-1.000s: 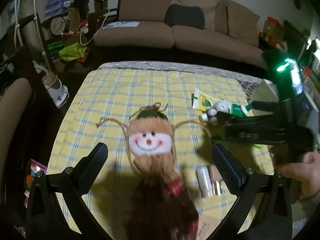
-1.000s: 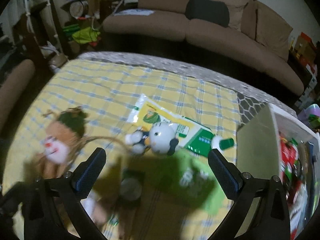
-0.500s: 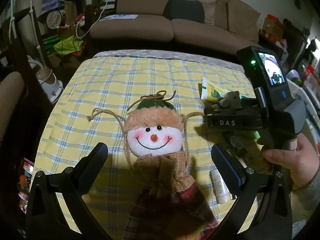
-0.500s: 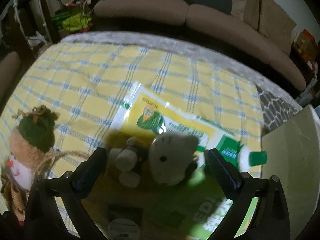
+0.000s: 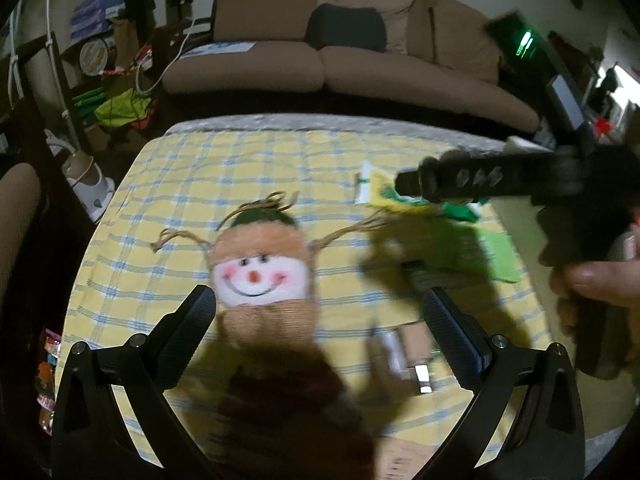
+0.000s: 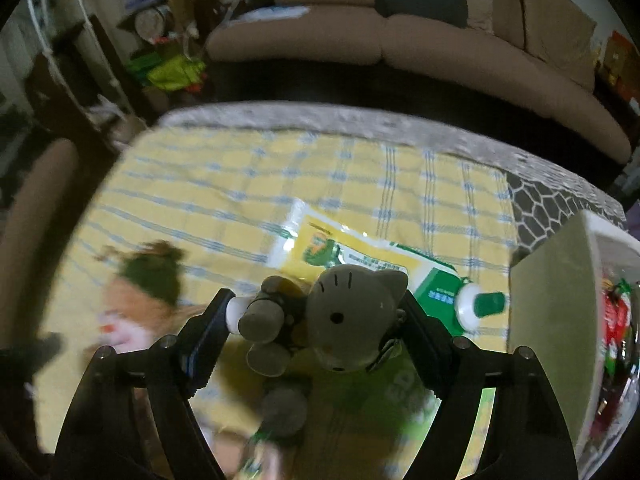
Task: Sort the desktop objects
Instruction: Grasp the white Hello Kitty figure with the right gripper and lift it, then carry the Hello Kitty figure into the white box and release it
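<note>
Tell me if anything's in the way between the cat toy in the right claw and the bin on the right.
Nothing visible blocks it. The cat toy sits between the closing right claw. Between it and the bin there is only the green-capped tube, lying flat on the tablecloth, low enough to pass over.

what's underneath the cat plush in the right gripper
Below the cat plush, which sits between the closing fingers of the right hand-held gripper, lie a green sheet and part of a yellow-green tube on the checked cloth. Whatever lies directly beneath the plush is covered.
</note>
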{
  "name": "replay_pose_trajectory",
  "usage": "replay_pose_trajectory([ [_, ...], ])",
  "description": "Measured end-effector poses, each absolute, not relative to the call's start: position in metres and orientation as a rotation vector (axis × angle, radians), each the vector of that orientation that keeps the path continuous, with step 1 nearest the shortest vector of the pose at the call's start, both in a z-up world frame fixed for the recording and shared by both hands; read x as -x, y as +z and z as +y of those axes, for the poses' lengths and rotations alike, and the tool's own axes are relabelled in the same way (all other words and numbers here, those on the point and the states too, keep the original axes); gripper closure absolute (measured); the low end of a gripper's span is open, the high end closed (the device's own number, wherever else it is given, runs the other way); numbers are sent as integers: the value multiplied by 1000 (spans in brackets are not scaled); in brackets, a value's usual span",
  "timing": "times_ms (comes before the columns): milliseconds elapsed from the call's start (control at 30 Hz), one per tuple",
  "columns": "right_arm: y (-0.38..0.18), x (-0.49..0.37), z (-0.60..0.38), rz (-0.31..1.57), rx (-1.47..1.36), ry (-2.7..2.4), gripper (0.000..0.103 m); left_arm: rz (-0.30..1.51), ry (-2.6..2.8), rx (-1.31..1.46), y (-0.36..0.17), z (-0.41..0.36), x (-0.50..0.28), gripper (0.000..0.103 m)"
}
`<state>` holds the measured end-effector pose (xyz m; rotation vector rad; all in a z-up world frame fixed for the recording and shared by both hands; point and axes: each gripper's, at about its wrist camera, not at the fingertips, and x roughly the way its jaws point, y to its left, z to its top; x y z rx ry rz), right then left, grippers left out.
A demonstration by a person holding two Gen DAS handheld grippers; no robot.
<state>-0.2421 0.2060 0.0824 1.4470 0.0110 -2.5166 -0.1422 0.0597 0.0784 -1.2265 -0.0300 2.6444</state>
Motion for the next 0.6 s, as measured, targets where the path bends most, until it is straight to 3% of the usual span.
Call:
replay_pose_trajectory([
  [100,114,217,215,-93,-1411,-2423,21,-110,2617,1112,96,74,125,0],
  [267,159,162,232,-211,-1325,-2292,21,-399,2514,882,126,76,86,0],
  [367,173,134,249,-402,-1309,-2171,21,-500,2492,796,141,78,61,2],
  [533,183,90,265,-642,-1281,-1996,21,-522,2448,686,165,89,22,27],
  [600,185,75,266,-669,-1281,-1959,21,-474,2444,673,174,99,9,48],
])
